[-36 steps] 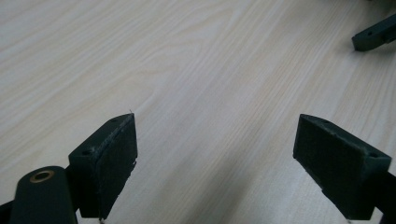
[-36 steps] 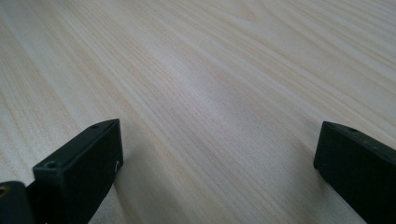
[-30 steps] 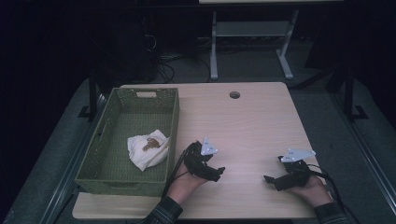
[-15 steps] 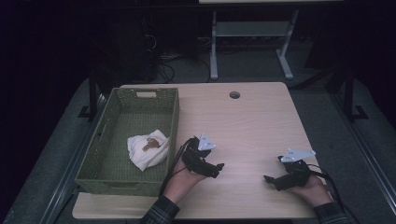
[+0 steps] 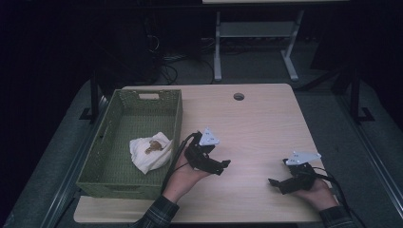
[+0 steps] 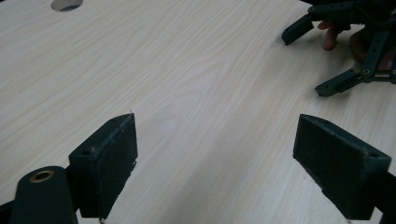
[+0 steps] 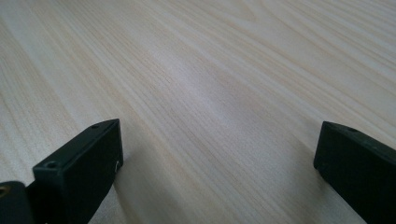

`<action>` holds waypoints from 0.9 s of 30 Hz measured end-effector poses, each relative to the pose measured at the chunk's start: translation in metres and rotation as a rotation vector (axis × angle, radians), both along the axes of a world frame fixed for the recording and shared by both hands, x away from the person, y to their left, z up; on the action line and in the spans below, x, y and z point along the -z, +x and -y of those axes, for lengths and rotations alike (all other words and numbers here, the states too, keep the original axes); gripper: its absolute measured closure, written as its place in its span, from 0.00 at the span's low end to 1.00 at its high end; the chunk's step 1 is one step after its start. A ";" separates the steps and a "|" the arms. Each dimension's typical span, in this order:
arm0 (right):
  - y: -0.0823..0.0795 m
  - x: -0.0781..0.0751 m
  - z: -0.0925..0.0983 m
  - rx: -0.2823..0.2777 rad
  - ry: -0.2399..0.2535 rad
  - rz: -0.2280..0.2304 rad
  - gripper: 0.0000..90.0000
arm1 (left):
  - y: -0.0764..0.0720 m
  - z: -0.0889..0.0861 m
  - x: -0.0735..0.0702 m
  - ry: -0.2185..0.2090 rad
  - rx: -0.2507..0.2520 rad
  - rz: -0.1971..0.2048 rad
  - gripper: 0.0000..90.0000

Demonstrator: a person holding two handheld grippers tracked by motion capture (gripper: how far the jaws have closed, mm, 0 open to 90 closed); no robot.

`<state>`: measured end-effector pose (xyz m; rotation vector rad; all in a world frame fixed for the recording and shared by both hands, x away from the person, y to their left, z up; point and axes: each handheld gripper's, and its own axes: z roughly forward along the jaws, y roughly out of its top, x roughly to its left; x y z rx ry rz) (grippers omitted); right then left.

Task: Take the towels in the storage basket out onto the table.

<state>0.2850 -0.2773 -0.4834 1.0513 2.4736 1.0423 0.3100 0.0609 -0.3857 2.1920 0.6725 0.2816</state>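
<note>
The jaws of the left gripper (image 6: 215, 172) stand wide apart with nothing between them, just bare pale wood of the worktop (image 6: 177, 79). In the high view this left gripper (image 5: 219, 166) sits near the middle of the worktop, close to the near edge, held in the person's left hand (image 5: 186, 175), its jaws turned to the right. The jaws of the right gripper (image 7: 217, 172) are likewise spread wide and empty, low over the wood grain. In the high view the right gripper (image 5: 278, 183) lies at the near right of the worktop in the right hand (image 5: 317, 191), its jaws turned left toward the other one; the two grippers are well apart. The left gripper view catches the right gripper's spread jaws at its far right, with fingertips (image 6: 329, 39) behind them.

Just left of the left gripper stands a green woven basket (image 5: 110, 178), its long side running from near to far along the left part of the worktop. Inside it, in the near right part, lies a crumpled white cloth (image 5: 145, 156) with a small brownish thing (image 5: 153, 146) on top; what that is, I cannot tell. A round cable hole (image 5: 239, 96) sits at the far edge of the worktop.
</note>
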 end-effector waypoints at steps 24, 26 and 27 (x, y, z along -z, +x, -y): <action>0.000 0.000 0.000 0.000 0.000 0.000 0.01 | 0.018 -0.039 -0.039 -0.039 -0.022 0.036 0.15; 0.000 0.000 0.000 0.000 0.000 0.000 0.01 | 0.018 -0.043 -0.040 -0.033 -0.022 0.033 0.15; 0.000 0.000 0.000 0.000 0.000 0.000 0.01 | 0.018 -0.046 -0.040 -0.029 -0.022 0.034 0.15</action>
